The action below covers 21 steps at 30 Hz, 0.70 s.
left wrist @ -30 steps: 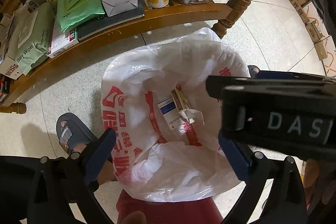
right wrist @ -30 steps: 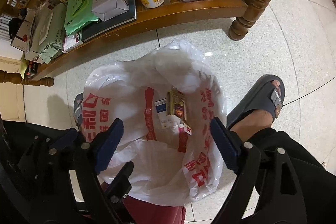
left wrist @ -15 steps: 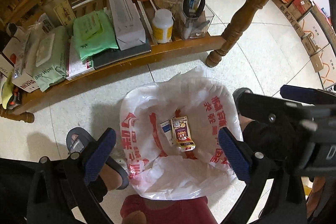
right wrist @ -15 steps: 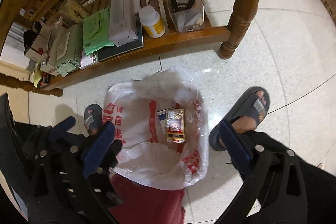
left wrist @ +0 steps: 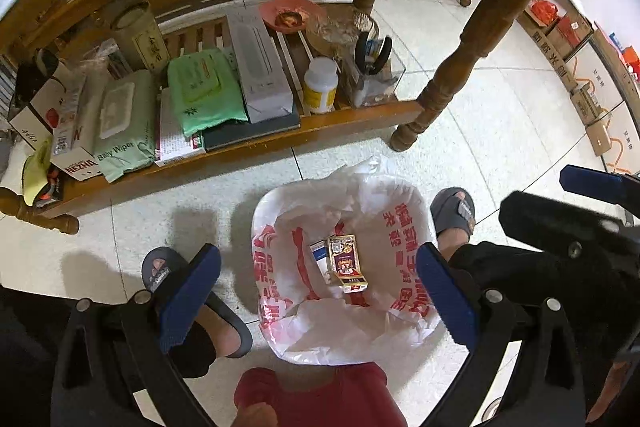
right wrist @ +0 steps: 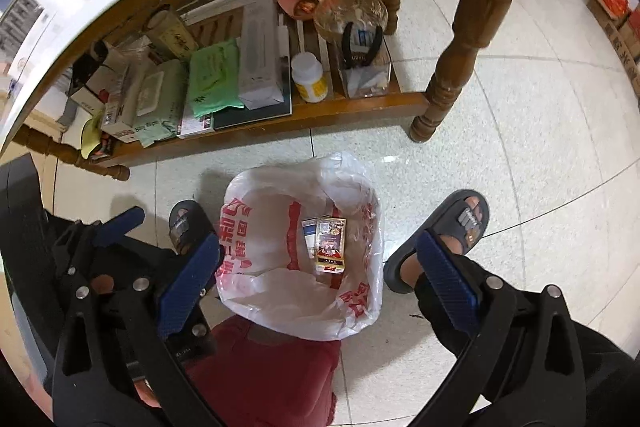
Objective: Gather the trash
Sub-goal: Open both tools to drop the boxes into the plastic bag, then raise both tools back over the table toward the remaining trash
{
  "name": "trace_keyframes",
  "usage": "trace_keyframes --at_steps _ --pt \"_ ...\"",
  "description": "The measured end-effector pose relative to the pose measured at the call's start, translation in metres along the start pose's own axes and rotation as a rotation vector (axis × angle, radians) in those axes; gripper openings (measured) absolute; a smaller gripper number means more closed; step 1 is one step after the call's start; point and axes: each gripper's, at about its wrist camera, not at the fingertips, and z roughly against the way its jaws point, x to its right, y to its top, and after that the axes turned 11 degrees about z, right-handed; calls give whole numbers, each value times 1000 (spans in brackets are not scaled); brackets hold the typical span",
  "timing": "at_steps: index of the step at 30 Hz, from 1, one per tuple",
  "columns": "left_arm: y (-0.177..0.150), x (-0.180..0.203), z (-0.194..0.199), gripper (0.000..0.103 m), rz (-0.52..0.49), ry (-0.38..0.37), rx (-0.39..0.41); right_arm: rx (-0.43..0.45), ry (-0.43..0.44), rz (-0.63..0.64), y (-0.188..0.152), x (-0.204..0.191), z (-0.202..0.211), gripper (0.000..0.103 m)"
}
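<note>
The floor (left wrist: 500, 115) is pale tile, and a wooden bench (left wrist: 280, 131) crosses the top of both views, its low shelf crowded with wipes (left wrist: 124, 123), a green pack (left wrist: 204, 95), a white box (left wrist: 260, 67), a pill bottle (left wrist: 320, 85) and a clear holder (left wrist: 376, 79).

On the floor in front of it sits the bag (left wrist: 276, 267), white with red print, mouth open upward, lining a red bin (left wrist: 320, 399) whose side shows at the lower edge. A sandalled foot stands on either side of it.

At the bottom of the bag lies the carton (left wrist: 347, 263), gold and purple, flat on its broad face. Its long axis runs from the bench side toward the lower edge, the red-and-white end nearest the viewer. A blue-and-white box (left wrist: 320, 259) lies just beside it on the left, parallel.

Both grippers point steeply down over the bag. The left gripper (left wrist: 318, 291) has its fingers (left wrist: 188, 295) spread wide and empty, one over the left foot, the other at the bag's right rim; the carton lies far below, between them. The right gripper (right wrist: 318, 287) is likewise released, its fingers (right wrist: 444, 287) having just been opening with nothing between them. The carton shows below the gap, well apart from either pad.
</note>
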Motion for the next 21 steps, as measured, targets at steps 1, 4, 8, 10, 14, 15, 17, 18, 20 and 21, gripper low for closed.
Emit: trace_keyframes --at_steps 1,4,8,10,14,15,17,18,20,21 --pt "2 -1 7 95 7 -2 8 3 -6 12 1 -3 6 96" --pt "9 -3 30 95 10 -19 43 15 -13 37 5 -9 26 96" --pt "27 -9 70 95 28 -44 97 46 -18 69 17 -16 59 97" --pt "38 -14 88 95 38 -43 123 66 -14 75 27 -19 76 97" --pt "70 -31 127 95 56 -35 194 109 -10 94 53 -21 110 97" --pt "79 -36 136 95 59 -33 211 117 -10 88 62 -21 119 97" --pt "90 -44 147 95 72 -34 225 138 -12 88 79 -20 133 97" --pt "97 -50 153 95 78 -23 238 143 -19 93 85 -20 139 97" --pt "107 -56 162 95 91 -13 261 158 -27 94 99 -21 151 97" --pt "115 -61 167 95 103 -17 267 168 -28 96 108 -21 158 97"
